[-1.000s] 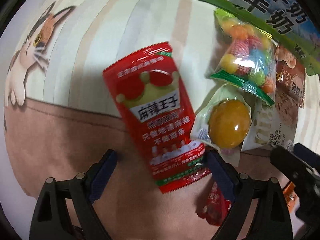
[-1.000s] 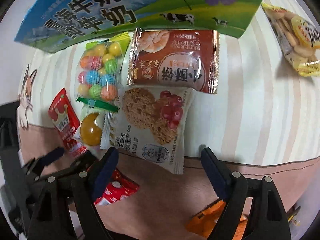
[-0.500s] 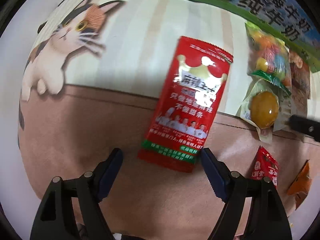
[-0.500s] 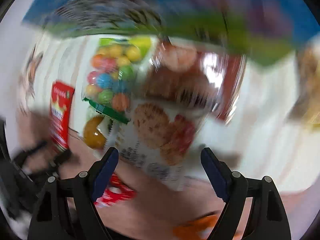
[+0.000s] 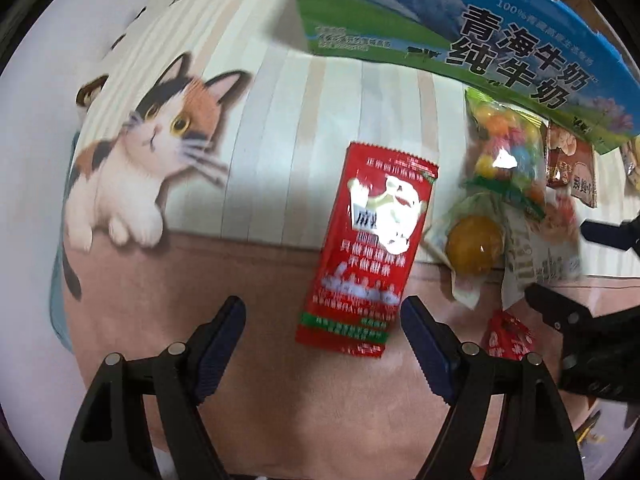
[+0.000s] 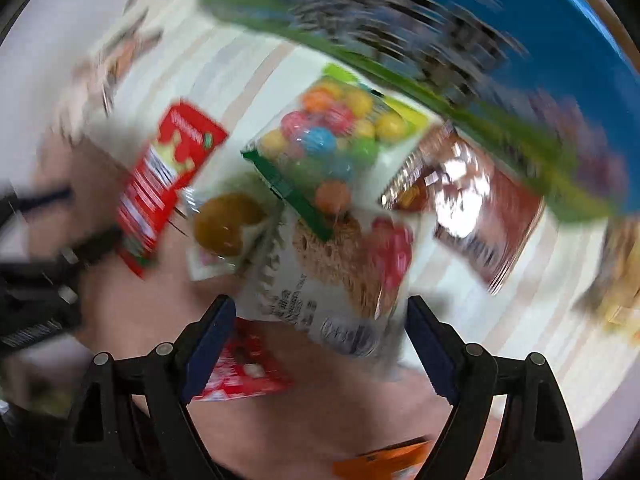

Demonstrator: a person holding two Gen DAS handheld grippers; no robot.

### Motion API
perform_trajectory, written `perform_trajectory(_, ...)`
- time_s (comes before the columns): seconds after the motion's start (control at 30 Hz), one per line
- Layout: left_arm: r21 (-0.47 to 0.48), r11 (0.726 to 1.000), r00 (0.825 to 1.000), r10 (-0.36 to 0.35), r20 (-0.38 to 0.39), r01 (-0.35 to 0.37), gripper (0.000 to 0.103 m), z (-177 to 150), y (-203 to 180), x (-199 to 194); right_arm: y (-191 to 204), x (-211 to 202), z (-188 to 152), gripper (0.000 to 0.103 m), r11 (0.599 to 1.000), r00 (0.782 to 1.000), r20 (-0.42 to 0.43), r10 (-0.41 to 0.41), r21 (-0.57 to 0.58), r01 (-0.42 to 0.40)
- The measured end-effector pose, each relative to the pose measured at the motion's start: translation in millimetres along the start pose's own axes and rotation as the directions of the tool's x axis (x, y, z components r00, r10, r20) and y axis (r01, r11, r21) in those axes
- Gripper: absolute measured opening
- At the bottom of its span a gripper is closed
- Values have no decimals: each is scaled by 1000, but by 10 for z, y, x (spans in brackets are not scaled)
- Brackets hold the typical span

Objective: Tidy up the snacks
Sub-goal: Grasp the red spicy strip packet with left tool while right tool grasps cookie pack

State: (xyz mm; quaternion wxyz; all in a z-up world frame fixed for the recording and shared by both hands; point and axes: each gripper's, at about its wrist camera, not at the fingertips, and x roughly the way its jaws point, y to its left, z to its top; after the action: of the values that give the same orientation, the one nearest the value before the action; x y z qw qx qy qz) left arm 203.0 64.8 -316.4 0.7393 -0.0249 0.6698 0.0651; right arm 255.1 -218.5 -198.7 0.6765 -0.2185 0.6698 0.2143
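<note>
Left wrist view, left gripper (image 5: 322,344) jaws narrowed but empty, red packet (image 5: 370,248) released at centre, farther than before, right gripper (image 6: 316,342) spread, empty, view newly rotated.

Left tool (image 5: 322,344) pointing down, jaws apart and empty after just narrowing, right tool (image 6: 318,344) down, jaws apart

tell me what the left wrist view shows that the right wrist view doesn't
Only the left wrist view: the cat print on the cloth, sharp, and the readable lettering on the milk carton.

Only the right wrist view: the brown foil packet nearly whole, an orange packet at the bottom edge, and yellowish snacks far right.

Both: the red sachet, colourful candy bag, yellow jelly cup and cookie packet, all lying free of open tongs.
</note>
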Motion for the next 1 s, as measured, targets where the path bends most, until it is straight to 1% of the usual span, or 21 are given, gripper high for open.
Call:
perform_trajectory(0.03,3,1000,1000,2,0,-2,79,61,-33,12,-13,18,30,88,999,999,-18,-36,4,36)
perform_trajectory(0.07,5,1000,1000,3,-4,-3,79,103,-49,23,-99,39,65,88,998,999,-38,-7,67,9)
perform_trajectory(0.1,0,1000,1000,1,-10,-1,79,147,-58,41,-294,66,101,88,974,993,-39,115,198,-106)
perform_trajectory(0.13,-6,1000,1000,-2,-12,2,79,214,-43,56,-438,92,127,88,939,980,-18,197,290,-183)
perform_trajectory(0.17,-11,1000,1000,-4,-14,4,79,279,-2,80,-632,124,112,88,885,968,10,250,403,-233)
perform_trajectory(0.23,-21,1000,1000,-6,-28,6,79,369,3,149,-880,169,57,88,800,952,68,299,526,-289)
perform_trajectory(0.3,-24,1000,999,-4,-46,3,79,406,-31,280,-971,232,54,89,759,946,97,309,574,-307)
perform_trajectory(0.33,-21,1000,999,-1,-53,0,79,426,-67,336,-957,241,79,90,759,951,100,292,581,-295)
perform_trajectory(0.37,-17,1000,998,-1,-60,0,79,477,-52,400,-907,244,123,90,771,957,97,274,573,-278)
perform_trajectory(0.4,-13,1000,998,3,-63,-4,79,496,-18,464,-862,242,165,90,795,969,80,235,557,-238)
perform_trajectory(0.43,-10,1000,998,6,-63,-7,81,481,-65,461,-715,282,236,90,809,977,65,204,550,-206)
perform_trajectory(0.47,-3,1000,998,10,-60,-10,81,513,-85,480,-678,291,257,89,822,984,53,173,542,-173)
perform_trajectory(0.53,16,1000,998,19,-52,-18,79,579,-142,515,-601,298,290,85,853,994,33,105,510,-107)
perform_trajectory(0.6,24,1000,999,14,-42,-13,77,647,-221,538,-571,288,288,78,874,998,34,56,481,-65)
perform_trajectory(0.7,24,999,999,-27,-31,27,46,657,-314,489,-609,233,259,70,881,997,59,48,468,-70)
perform_trajectory(0.8,17,1000,999,-25,-19,25,36,594,-335,413,-533,183,125,66,870,995,74,66,485,-94)
perform_trajectory(0.83,7,999,999,-38,-25,38,33,582,-316,402,-568,152,21,63,868,994,79,70,487,-100)
perform_trajectory(0.87,-3,999,998,-49,-28,49,32,559,-291,387,-568,81,-223,57,865,994,85,73,491,-105)
perform_trajectory(0.9,-12,998,998,-55,-28,55,29,527,-280,362,-605,47,-262,54,860,992,95,81,497,-117)
perform_trajectory(0.93,-18,998,998,-61,-29,60,27,511,-281,338,-488,-29,-302,52,855,991,103,90,502,-130)
perform_trajectory(1.0,-27,997,997,-74,-34,73,26,490,-251,327,-523,-81,-381,50,852,989,111,97,504,-140)
